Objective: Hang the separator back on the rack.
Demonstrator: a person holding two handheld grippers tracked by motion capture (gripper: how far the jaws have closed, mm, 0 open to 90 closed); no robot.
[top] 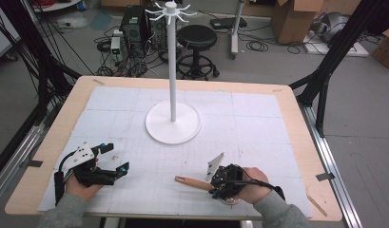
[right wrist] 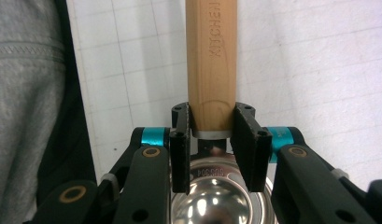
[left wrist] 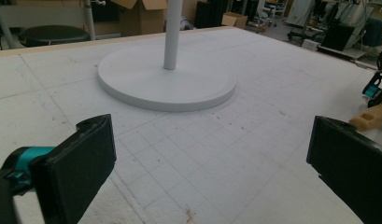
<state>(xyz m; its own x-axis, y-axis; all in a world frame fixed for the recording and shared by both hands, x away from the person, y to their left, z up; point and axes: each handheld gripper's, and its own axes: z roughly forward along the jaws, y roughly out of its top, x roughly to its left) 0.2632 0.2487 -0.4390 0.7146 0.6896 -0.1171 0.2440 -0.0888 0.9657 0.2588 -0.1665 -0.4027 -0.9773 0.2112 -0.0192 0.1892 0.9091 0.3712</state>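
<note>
We count one wooden-handled ladle [right wrist: 211,60] on the counter [top: 296,118], its handle pinched between the jaws of the right gripper [right wrist: 211,135], its steel bowl [right wrist: 212,200] gleaming just behind those jaws. We hold two grippers: the left gripper [left wrist: 212,163] rests with its jaws spread wide, nothing between them. Ahead of its jaws stands one white rack stand [left wrist: 166,77], round base flat on the gridded mat [left wrist: 254,154], post rising upright. Well apart from both grippers, it blocks neither. Beyond the counter we see one black stool [top: 197,38].
</note>
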